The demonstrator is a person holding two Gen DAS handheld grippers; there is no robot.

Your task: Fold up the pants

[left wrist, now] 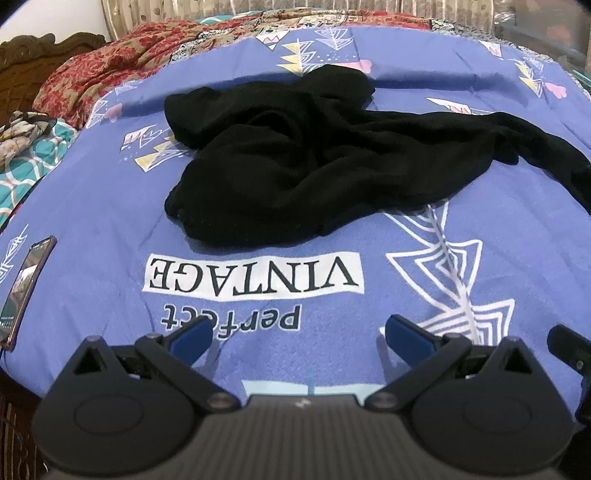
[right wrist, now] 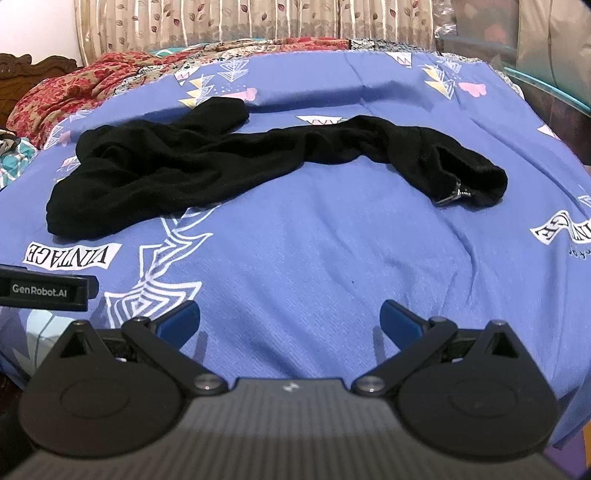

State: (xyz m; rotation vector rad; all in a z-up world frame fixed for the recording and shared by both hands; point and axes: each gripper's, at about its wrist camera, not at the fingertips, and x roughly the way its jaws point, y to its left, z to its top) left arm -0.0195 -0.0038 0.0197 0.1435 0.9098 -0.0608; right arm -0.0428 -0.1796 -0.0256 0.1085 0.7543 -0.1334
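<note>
Lying crumpled, pants (right wrist: 229, 158) stretched left-right.

a home bedroom: printed bedsheet (left wrist: 110, 206), carved wooden headboard (left wrist: 40, 55), leaf-patterned curtains (right wrist: 221, 22).

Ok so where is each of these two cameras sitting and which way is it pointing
Left wrist: sits on the left gripper, low over the near bed edge, facing the bunched black pants; its own open blue fingers show, plus a phone at left.
Right wrist: sits on the right gripper, beside it, facing the stretched-out pants end; open fingers show.
Shared: pants, blue bedsheet, curtain.
</note>
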